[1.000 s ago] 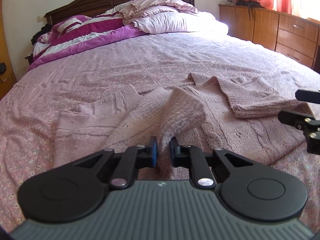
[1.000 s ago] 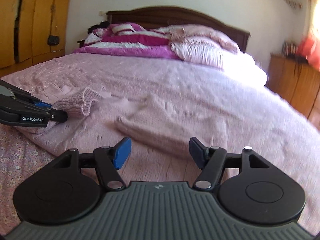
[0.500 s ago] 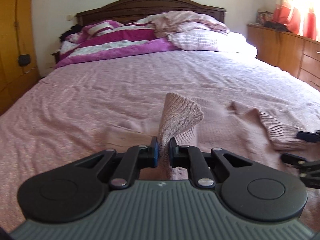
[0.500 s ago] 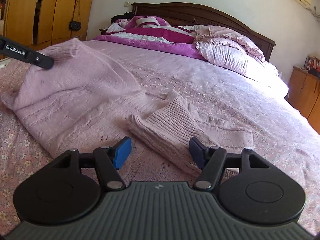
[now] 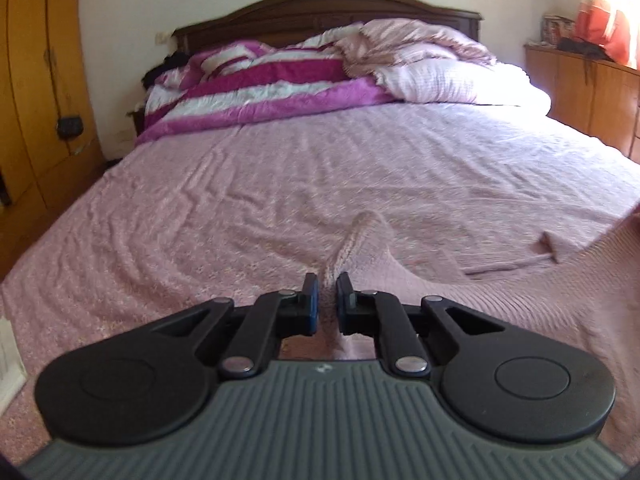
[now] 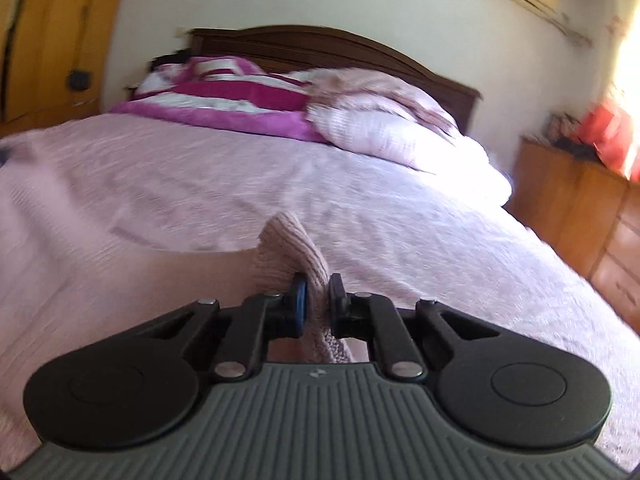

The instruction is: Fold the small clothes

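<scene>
A pale pink knitted sweater [image 5: 500,296] lies on the pink bedspread [image 5: 280,184]. In the left wrist view my left gripper [image 5: 327,294] is shut on a fold of it, and the pinched knit [image 5: 362,236] stands up in a ridge ahead of the jaws. The garment stretches away to the right edge of that view. In the right wrist view my right gripper [image 6: 317,294] is shut on a ribbed knit part [image 6: 284,240] that bulges above the pads. More of the sweater [image 6: 120,280] spreads to its left, blurred. Neither gripper shows in the other's view.
A magenta-and-white quilt [image 5: 272,80] and pale pillows [image 5: 448,80] are heaped against the dark headboard [image 5: 320,12]. A wooden wardrobe [image 5: 36,100] stands to the left of the bed, and a wooden dresser [image 5: 592,92] to the right.
My right gripper went from open over the ribbed part to shut on it. My left gripper kept its hold and carried its fold leftward. The sweater now hangs taut between the two.
</scene>
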The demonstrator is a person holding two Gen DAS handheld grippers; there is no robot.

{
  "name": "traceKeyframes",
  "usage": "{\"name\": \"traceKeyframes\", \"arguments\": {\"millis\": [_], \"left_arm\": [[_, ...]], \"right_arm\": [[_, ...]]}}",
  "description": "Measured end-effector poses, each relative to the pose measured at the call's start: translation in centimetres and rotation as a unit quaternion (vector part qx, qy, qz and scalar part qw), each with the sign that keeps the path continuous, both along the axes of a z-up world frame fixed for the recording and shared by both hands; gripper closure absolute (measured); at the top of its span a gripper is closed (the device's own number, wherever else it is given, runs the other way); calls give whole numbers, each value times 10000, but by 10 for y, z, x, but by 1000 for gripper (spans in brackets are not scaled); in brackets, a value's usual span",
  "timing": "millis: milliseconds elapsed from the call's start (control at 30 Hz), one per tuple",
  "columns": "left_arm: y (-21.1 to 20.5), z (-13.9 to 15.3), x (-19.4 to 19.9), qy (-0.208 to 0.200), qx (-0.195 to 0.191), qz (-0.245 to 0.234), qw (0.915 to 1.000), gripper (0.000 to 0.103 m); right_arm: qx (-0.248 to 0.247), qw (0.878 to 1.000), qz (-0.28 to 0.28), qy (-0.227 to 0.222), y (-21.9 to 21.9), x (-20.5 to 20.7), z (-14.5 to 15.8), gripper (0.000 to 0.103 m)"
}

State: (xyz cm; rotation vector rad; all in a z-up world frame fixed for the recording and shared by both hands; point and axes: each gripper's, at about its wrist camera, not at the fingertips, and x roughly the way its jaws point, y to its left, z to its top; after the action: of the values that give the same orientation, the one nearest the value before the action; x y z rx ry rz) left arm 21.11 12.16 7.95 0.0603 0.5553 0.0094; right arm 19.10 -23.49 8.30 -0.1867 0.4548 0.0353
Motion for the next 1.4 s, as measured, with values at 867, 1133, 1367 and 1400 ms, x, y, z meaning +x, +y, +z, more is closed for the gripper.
{"name": "traceKeyframes", "arguments": {"millis": [867, 1133, 1367, 1400], "left_arm": [[24, -21, 9, 510, -895, -61, 9947, 48], [18, -50, 0, 688, -337, 46, 9970, 48], [35, -68, 0, 676, -511, 386, 9957, 30], [37, -68, 1, 705, -601, 446, 9947, 29]], "right_arm": [[859, 9935, -495, 552, -28, 27, -7, 47], [1762, 9787, 429, 959, -25, 16, -18, 38], [1529, 9827, 131, 1039, -25, 23, -56, 35], [1547, 9825, 109, 1029, -26, 24, -57, 34]]}}
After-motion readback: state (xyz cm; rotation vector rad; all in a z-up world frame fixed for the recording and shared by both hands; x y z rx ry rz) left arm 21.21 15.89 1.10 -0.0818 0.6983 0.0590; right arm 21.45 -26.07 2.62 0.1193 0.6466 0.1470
